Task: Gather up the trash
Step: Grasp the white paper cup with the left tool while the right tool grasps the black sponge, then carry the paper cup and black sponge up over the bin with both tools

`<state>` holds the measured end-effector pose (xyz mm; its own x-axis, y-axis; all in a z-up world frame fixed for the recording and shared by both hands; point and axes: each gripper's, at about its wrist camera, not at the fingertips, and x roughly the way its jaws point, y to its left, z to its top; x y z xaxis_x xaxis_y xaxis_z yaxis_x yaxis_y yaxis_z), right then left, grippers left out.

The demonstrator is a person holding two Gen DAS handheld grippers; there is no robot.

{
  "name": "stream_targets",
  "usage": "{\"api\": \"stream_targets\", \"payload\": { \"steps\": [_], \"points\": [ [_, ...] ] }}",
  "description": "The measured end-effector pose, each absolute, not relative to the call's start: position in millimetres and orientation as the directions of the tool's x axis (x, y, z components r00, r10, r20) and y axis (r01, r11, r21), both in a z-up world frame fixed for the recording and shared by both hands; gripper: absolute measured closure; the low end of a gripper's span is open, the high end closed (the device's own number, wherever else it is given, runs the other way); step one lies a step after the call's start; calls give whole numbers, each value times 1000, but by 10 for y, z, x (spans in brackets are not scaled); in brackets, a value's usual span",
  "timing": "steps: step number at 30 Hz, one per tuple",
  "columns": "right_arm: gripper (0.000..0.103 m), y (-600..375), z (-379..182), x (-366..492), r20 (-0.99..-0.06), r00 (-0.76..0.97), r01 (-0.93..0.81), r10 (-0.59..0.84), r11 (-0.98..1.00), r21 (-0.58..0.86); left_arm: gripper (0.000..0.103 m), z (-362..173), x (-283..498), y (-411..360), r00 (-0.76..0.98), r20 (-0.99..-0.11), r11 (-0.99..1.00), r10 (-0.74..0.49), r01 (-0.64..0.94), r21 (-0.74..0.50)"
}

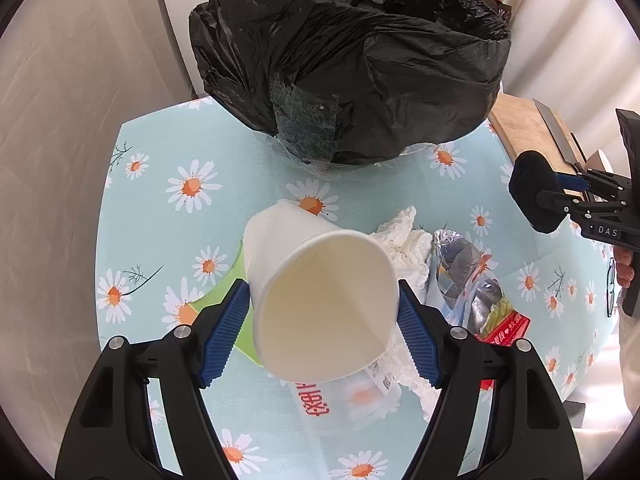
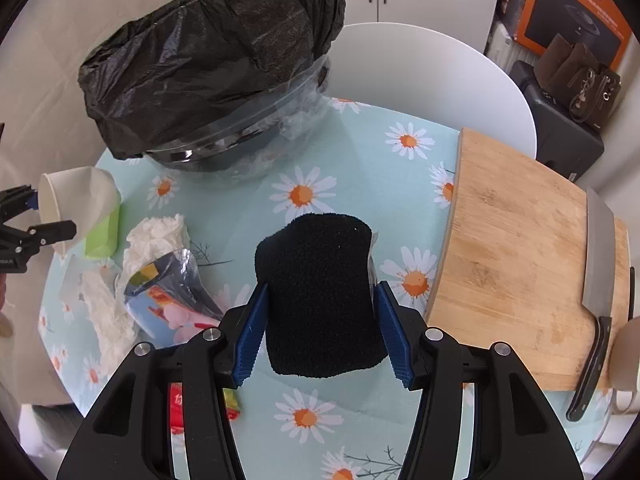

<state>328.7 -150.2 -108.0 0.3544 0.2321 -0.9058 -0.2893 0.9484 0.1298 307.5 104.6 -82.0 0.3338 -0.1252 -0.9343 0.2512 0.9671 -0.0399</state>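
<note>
The bin lined with a crumpled black plastic bag [image 1: 352, 60] stands at the far side of the bench covered with a daisy-print cloth [image 1: 168, 208]. The left claw [image 1: 322, 320] is clamped on the white paper cup [image 1: 320, 296], which is thin, so it may crush or slip out before it reaches the bin. Only the right wrist view shows the right claw [image 2: 322, 332] clamped on a black fuzzy sponge [image 2: 320, 292], and the wooden cutting board [image 2: 512, 248] with the steel cleaver [image 2: 598, 256] at the right.

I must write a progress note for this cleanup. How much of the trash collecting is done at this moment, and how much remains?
Done: cannot tell; the bin's inside is hidden. In hand: the left claw grips a white paper cup and the right claw grips a black sponge, both short of the bin. Left on the table: crumpled tissue, snack wrapper, green piece, red wrapper.
</note>
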Motion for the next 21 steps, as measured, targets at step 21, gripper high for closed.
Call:
{"api": "stream_targets", "payload": {
  "steps": [21],
  "points": [
    [53, -1562, -827, 2498, -873, 396, -353, 284, 925, 140, 30, -460, 2171, 1108, 408, -911, 979, -56, 201, 30]
  ]
}}
